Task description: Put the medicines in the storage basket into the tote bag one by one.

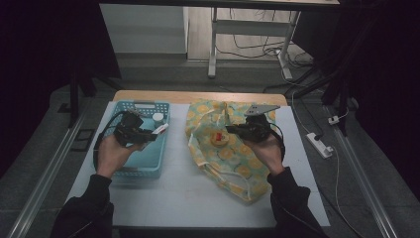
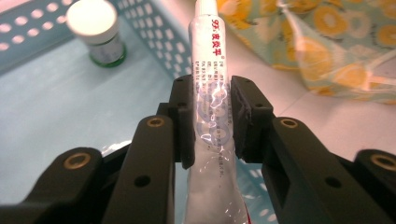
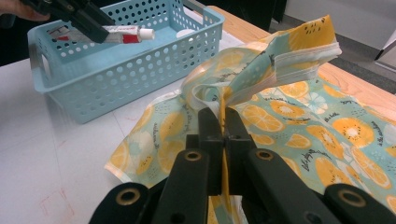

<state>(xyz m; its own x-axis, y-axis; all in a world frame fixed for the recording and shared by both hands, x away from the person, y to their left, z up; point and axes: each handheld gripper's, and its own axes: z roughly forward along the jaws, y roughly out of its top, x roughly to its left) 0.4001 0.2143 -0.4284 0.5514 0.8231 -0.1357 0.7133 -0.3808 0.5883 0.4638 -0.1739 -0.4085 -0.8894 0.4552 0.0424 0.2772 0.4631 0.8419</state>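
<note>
Ointment tube (image 2: pixel 208 88): clamped crosswise in left gripper (image 2: pixel 211 116), long axis running ahead of jaws over basket (image 2: pixel 159 35). Right gripper (image 3: pixel 223 140) pinches bag (image 3: pixel 299 116).

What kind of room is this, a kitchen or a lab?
Probably a lab or workshop, not a kitchen: cables trail over the grey floor, a power strip lies beside the table, and metal desk legs stand behind.

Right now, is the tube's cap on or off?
On. The tube in the left gripper ends in its white cap.
</note>
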